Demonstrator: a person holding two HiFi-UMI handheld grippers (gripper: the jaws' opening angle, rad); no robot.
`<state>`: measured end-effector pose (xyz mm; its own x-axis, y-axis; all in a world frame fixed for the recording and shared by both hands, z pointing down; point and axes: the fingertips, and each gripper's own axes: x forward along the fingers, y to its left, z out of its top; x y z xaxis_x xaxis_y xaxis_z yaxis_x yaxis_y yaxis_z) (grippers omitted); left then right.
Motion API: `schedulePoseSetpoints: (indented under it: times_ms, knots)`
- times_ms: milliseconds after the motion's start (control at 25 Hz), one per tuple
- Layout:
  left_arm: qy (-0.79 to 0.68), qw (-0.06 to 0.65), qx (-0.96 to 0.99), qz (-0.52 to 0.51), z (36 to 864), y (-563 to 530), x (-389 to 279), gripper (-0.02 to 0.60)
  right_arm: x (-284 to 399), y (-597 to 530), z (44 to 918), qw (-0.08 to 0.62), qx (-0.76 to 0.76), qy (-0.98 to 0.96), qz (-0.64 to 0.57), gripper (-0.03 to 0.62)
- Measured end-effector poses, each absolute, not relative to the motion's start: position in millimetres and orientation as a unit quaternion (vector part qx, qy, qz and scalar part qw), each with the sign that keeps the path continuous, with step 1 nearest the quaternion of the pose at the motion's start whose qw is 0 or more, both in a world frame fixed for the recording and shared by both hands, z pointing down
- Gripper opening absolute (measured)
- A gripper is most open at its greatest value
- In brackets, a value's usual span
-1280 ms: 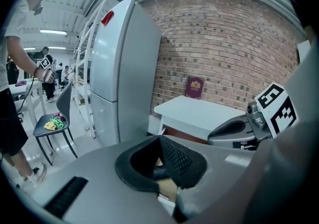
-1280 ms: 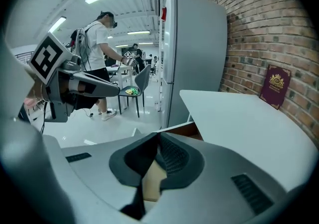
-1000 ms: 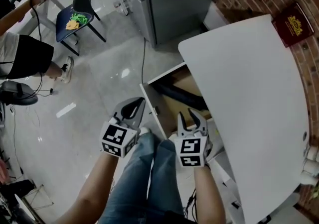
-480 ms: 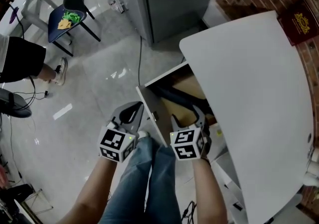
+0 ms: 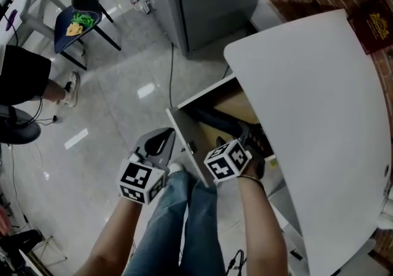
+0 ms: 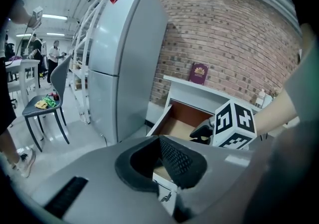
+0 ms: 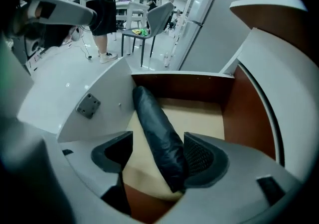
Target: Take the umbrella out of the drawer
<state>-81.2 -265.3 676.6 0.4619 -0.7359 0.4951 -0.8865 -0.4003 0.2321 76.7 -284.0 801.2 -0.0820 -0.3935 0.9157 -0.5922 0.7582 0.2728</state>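
A dark red booklet (image 5: 374,23) at the white table's (image 5: 307,115) far right bears a gold crest; its lettering is too small to read. The right gripper (image 7: 158,156) is opening wide, jaws either side of the black folded umbrella (image 7: 154,123) lying in the open drawer (image 7: 184,79). The left gripper (image 6: 157,168) is closed and empty. In the head view the tabletop hides most of the drawer.
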Motion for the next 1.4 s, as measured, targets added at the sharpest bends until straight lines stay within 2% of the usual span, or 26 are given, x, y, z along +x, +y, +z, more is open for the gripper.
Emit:
schedulePoseSetpoints:
  times_ms: [440,720,1120,1400]
  knots:
    - [-0.495,0.244,0.817,0.167,689.3,-266.6,-91.5,-0.002,87.6,-307.3,850.8,0.670,0.292,-0.682,0.035,0.307]
    - [-0.499,0.257,0.809,0.174,702.8,-267.4,-102.7,-0.002,89.2,-312.2,870.3,0.691,0.258,-0.673,0.060,0.307]
    - [-0.506,0.263,0.802,0.179,709.4,-276.2,-121.0,-0.002,93.4,-315.1,889.5,0.731,0.248,-0.636,0.011,0.319]
    - [-0.509,0.268,0.799,0.177,714.3,-277.9,-125.7,-0.002,91.9,-314.7,889.0,0.730,0.246,-0.637,0.007,0.311]
